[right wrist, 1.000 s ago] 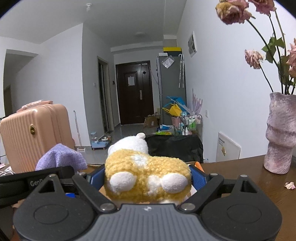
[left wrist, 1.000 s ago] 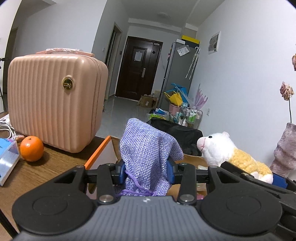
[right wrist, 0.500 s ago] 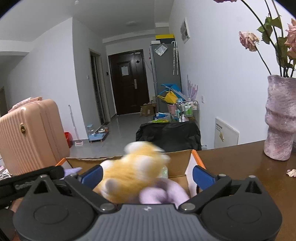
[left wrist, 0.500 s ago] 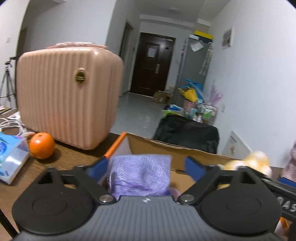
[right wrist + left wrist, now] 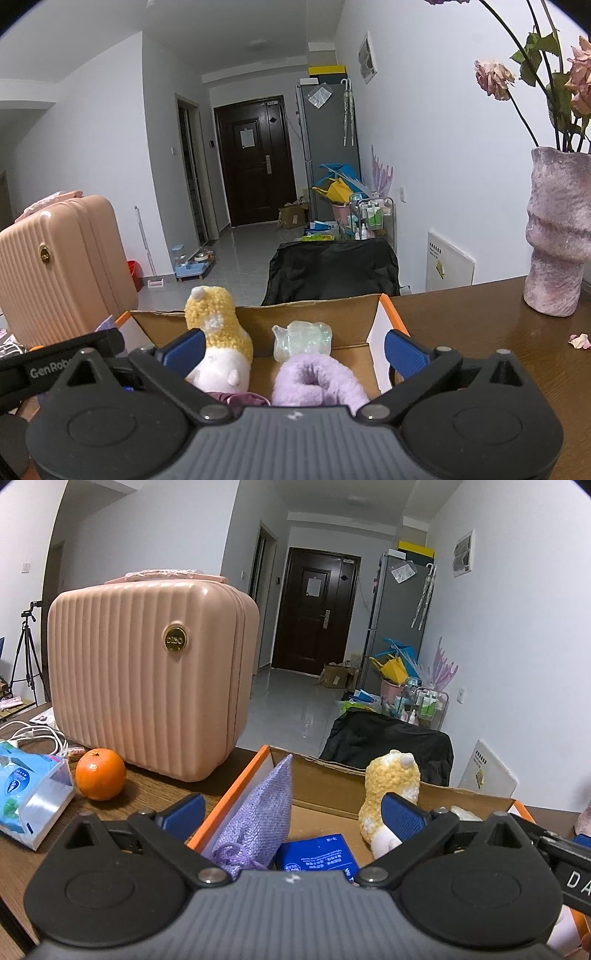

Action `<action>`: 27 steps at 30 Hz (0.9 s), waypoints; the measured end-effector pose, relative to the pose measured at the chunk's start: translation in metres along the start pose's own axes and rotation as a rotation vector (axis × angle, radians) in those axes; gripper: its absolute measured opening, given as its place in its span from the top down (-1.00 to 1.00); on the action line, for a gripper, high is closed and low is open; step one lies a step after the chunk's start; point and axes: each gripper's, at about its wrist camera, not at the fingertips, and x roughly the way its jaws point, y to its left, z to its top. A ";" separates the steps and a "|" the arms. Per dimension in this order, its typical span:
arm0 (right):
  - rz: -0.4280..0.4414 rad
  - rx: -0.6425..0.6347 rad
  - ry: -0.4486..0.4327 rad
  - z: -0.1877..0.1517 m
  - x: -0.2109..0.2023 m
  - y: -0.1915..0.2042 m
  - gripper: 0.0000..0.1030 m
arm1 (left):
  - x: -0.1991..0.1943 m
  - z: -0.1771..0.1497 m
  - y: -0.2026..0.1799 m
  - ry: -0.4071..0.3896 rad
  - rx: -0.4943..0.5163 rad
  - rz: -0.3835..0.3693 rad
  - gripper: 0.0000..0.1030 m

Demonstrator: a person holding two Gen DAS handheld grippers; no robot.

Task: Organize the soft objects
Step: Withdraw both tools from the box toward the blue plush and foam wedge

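In the left wrist view, the left gripper (image 5: 291, 808) stands spread as wide as it goes and holds nothing. A second ago it was clamped on the purple knit pouch (image 5: 258, 823); that pouch now leans inside the cardboard box (image 5: 325, 786), against its left wall. A blue packet (image 5: 317, 854) lies beside it on the box floor. An orange (image 5: 100, 773) and a pink case (image 5: 147, 686) sit on the table (image 5: 155, 794), left of the box.

In the right wrist view, the right gripper (image 5: 293, 347) is likewise fully spread and empty. The yellow plush toy (image 5: 218, 339) it gripped a second ago now sits in the box by the back wall, next to a lilac fluffy item (image 5: 317, 380) and a clear crinkled bag (image 5: 303, 338). Both soft things look stowed, so both hands are free for whatever remains.
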 end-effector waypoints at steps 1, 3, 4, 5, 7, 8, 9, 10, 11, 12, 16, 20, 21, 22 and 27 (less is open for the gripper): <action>0.000 -0.001 -0.001 0.000 -0.001 0.000 -1.00 | -0.001 0.000 0.000 0.000 0.000 0.001 -1.00; -0.001 -0.006 -0.002 0.000 -0.002 -0.001 -1.00 | -0.003 0.000 0.000 -0.003 0.000 0.002 -1.00; -0.003 -0.008 -0.003 -0.001 -0.004 -0.001 -1.00 | -0.004 0.000 0.001 -0.004 0.000 0.002 -1.00; -0.004 -0.010 -0.004 -0.001 -0.007 -0.001 -1.00 | -0.005 0.000 0.001 -0.006 0.001 0.002 -1.00; -0.004 -0.011 -0.005 -0.002 -0.013 0.000 -1.00 | -0.009 -0.001 0.002 -0.012 0.005 0.002 -1.00; -0.003 -0.012 -0.006 -0.003 -0.015 0.000 -1.00 | -0.012 -0.002 0.003 -0.015 0.008 0.003 -1.00; -0.004 -0.013 -0.008 -0.003 -0.017 -0.001 -1.00 | -0.014 -0.002 0.003 -0.017 0.010 0.004 -1.00; -0.005 -0.015 -0.009 -0.003 -0.019 -0.001 -1.00 | -0.016 -0.002 0.004 -0.019 0.012 0.003 -1.00; -0.005 -0.016 -0.011 -0.004 -0.021 -0.002 -1.00 | -0.018 -0.003 0.004 -0.021 0.015 0.002 -1.00; -0.004 -0.019 -0.012 -0.005 -0.024 -0.002 -1.00 | -0.020 -0.004 0.004 -0.022 0.017 0.003 -1.00; -0.008 -0.031 -0.019 -0.009 -0.035 -0.003 -1.00 | -0.029 -0.007 0.008 -0.019 0.018 -0.001 -1.00; -0.010 -0.039 -0.023 -0.013 -0.045 -0.003 -1.00 | -0.039 -0.011 0.011 -0.020 0.022 0.001 -1.00; -0.011 -0.042 -0.024 -0.014 -0.048 -0.003 -1.00 | -0.039 -0.011 0.011 -0.020 0.022 0.001 -1.00; -0.012 -0.045 -0.025 -0.015 -0.051 -0.003 -1.00 | -0.044 -0.014 0.011 -0.020 0.024 0.002 -1.00; -0.015 -0.052 -0.025 -0.024 -0.066 -0.004 -1.00 | -0.060 -0.021 0.014 -0.024 0.035 0.000 -1.00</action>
